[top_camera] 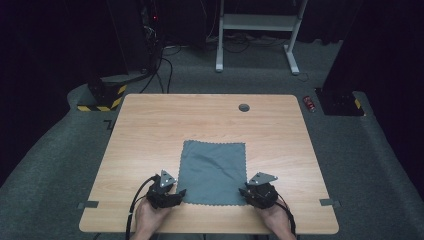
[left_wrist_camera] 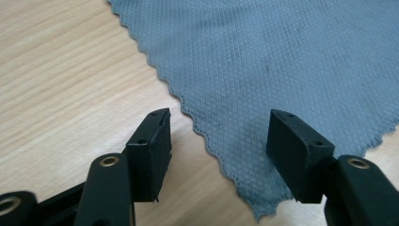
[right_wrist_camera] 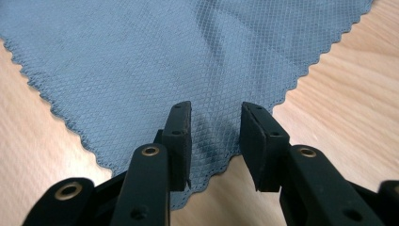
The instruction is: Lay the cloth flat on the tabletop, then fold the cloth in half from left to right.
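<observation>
A blue-grey cloth [top_camera: 212,172] with a scalloped edge lies spread flat on the wooden table [top_camera: 150,125], near its front edge. My left gripper [top_camera: 180,192] sits at the cloth's near left corner. In the left gripper view its jaws stand wide apart [left_wrist_camera: 219,132], and the cloth [left_wrist_camera: 282,61] corner lies on the table between them, untouched. My right gripper [top_camera: 243,191] is at the near right corner. In the right gripper view its jaws [right_wrist_camera: 215,127] stand closer together, either side of the cloth [right_wrist_camera: 141,61] corner, with a gap left and no pad pressing on it.
A round cable hole [top_camera: 244,107] is set near the table's far edge. Grey tape tabs [top_camera: 89,204] [top_camera: 330,202] mark the front corners. Beyond the table are carpet, cables, a white desk frame [top_camera: 257,22] and a striped block [top_camera: 102,97].
</observation>
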`<state>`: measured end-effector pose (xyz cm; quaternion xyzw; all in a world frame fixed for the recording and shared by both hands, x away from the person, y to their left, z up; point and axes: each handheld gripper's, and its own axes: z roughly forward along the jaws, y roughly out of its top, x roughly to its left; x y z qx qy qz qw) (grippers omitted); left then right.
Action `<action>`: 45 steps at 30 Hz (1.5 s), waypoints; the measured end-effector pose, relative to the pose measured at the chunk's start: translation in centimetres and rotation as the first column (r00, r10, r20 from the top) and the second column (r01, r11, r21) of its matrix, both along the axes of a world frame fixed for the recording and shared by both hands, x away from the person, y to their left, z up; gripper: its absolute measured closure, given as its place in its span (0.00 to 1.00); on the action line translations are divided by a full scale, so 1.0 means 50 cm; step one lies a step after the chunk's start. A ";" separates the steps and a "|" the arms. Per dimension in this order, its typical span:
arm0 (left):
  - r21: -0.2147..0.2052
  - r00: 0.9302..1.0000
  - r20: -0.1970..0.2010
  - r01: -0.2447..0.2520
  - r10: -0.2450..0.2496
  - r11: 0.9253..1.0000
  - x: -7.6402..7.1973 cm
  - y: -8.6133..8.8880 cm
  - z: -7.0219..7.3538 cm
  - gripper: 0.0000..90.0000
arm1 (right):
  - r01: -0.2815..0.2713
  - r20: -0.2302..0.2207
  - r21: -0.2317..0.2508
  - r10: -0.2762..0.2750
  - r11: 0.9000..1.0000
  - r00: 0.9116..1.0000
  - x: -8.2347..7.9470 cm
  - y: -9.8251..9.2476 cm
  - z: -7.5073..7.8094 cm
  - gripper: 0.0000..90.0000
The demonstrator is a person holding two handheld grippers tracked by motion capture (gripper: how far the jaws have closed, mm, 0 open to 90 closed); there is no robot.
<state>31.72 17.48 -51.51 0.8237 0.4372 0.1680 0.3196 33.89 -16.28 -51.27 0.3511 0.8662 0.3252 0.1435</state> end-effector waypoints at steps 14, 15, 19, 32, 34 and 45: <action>-0.005 1.000 0.004 -0.009 0.009 1.000 -0.021 0.026 -0.001 0.47 | 0.065 0.009 0.049 -0.065 0.997 0.998 0.013 0.014 -0.008 0.59; -0.007 1.000 0.011 -0.010 0.010 1.000 -0.022 0.028 -0.003 0.47 | 0.066 0.011 0.052 -0.067 0.996 0.998 0.012 0.014 -0.009 0.59; -0.029 0.999 0.039 -0.011 0.012 1.000 -0.027 0.033 -0.009 0.46 | 0.054 0.053 0.057 -0.057 0.997 0.997 0.009 0.009 -0.016 0.57; -0.094 0.997 0.060 -0.039 0.045 0.995 -0.037 0.043 -0.018 0.43 | 0.059 0.043 0.045 -0.061 0.997 0.997 0.011 0.012 -0.013 0.57; -0.106 0.998 0.042 -0.037 0.042 0.994 -0.031 0.046 -0.015 0.43 | 0.064 0.037 0.039 -0.066 0.997 0.997 0.011 0.013 -0.012 0.57; -0.150 0.999 -0.008 -0.033 0.033 0.988 0.059 0.060 0.020 0.41 | 0.041 0.047 0.090 -0.046 0.995 0.998 0.013 0.035 0.019 0.67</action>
